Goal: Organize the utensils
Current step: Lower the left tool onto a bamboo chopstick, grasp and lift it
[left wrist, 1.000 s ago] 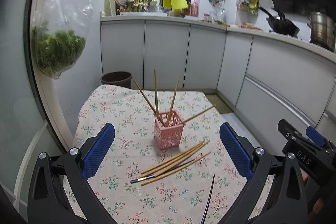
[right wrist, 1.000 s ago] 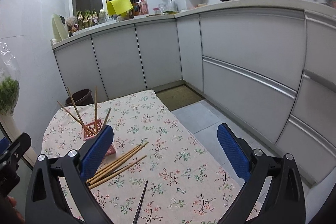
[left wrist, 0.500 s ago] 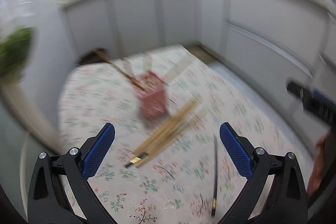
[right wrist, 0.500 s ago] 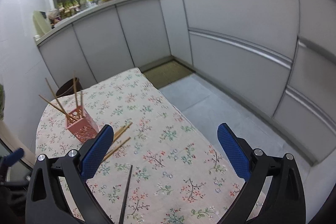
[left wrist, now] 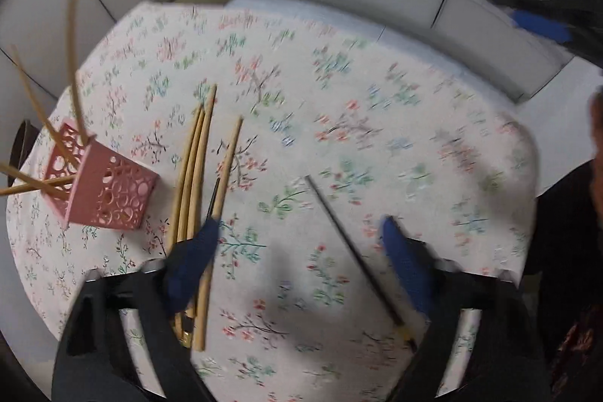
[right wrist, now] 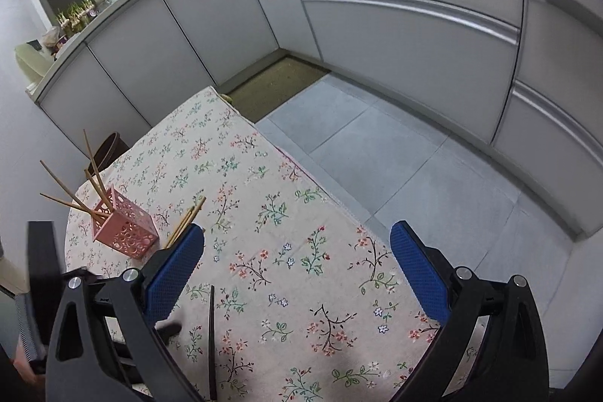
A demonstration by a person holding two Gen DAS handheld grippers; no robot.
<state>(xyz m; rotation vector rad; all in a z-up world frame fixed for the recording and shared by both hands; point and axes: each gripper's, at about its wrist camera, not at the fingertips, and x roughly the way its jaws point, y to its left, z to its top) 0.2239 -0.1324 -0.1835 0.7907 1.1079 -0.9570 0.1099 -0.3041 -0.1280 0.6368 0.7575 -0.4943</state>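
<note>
Chopsticks (left wrist: 196,176) loose beside pink holder (left wrist: 101,191), no legible writing

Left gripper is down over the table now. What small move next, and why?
Probably lower the left gripper and close on the lone dark chopstick: its jaws have just been closing, the chopstick lies between them ungripped, and the pink perforated holder awaits.

One pink holder (left wrist: 101,191) on the table. Four wooden chopsticks (left wrist: 71,70) stand in it. Four more (left wrist: 201,153) lie loose beside it, plus two dark ones (left wrist: 350,247), one partly hidden. Two grippers in view
</note>
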